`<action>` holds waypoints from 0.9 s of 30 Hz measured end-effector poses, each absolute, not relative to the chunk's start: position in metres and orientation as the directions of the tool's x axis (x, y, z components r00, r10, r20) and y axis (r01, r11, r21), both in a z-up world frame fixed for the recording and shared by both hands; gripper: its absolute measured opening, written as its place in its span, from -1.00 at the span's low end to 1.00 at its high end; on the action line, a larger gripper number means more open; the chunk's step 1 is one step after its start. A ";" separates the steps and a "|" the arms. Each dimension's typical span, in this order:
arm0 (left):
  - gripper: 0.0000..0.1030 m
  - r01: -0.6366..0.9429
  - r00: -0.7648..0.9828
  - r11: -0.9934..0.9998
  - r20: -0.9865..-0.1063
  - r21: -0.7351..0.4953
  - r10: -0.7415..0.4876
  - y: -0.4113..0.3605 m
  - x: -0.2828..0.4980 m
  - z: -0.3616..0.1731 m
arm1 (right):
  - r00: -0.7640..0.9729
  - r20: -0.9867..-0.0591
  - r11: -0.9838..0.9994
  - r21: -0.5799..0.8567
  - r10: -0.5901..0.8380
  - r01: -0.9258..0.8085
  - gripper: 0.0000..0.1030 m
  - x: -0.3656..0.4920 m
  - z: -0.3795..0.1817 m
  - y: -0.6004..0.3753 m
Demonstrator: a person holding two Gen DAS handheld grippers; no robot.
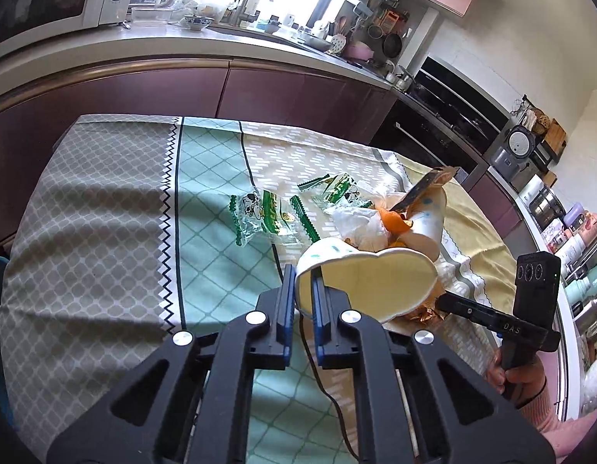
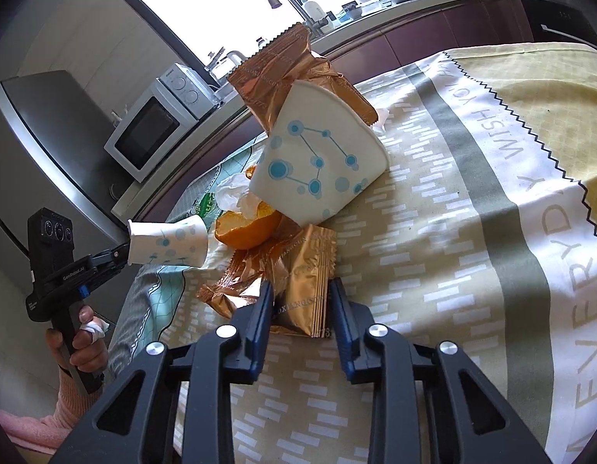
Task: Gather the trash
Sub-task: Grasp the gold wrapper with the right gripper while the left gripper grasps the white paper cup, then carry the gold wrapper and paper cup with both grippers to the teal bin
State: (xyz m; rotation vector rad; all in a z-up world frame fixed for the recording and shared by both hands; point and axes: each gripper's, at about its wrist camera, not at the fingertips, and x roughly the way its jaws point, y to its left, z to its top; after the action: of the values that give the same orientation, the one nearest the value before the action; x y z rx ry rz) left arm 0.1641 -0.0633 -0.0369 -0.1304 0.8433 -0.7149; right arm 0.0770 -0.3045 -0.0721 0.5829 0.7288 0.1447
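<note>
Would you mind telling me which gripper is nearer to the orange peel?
Left. The left gripper, shut on a paper cup's rim, has the orange peel just past that cup. The right gripper straddles a gold wrapper, with crumpled foil between it and the peel.

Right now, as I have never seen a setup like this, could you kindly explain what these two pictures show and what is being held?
There is no robot: a person holds a hand-held two-finger gripper in each hand, and a fisheye camera on each looks along its fingers.

In the left wrist view, the left gripper pinches the rim of a paper cup.

In the right wrist view, the right gripper has its fingers either side of a gold wrapper.

On the tablecloth lie another paper cup, orange peel, a tissue and clear snack wrappers.
</note>
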 end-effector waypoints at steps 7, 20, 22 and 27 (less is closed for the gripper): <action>-0.87 0.540 0.470 0.752 -0.606 -0.377 -0.642 -0.045 0.144 -0.029 | 0.747 -0.560 0.820 0.571 0.358 0.035 -0.73 0.068 -0.066 -0.300; -0.87 0.468 0.574 0.800 -0.560 -0.376 -0.598 0.028 0.122 -0.014 | 0.737 -0.507 0.820 0.562 0.446 -0.110 -0.80 0.069 -0.037 -0.263; -0.87 0.446 0.602 0.816 -0.552 -0.368 -0.577 0.044 0.118 -0.010 | 0.726 -0.497 0.816 0.558 0.475 -0.151 -0.80 0.076 -0.032 -0.249; -0.87 0.370 0.677 0.862 -0.535 -0.346 -0.505 0.095 0.107 0.000 | 0.678 -0.474 0.788 0.556 0.561 -0.264 -0.80 0.102 -0.020 -0.205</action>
State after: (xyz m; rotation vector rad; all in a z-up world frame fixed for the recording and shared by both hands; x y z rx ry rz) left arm 0.1066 0.0947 0.0002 -0.2170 0.6637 -0.4961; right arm 0.1019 -0.2051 -0.0199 0.4730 0.6791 0.4831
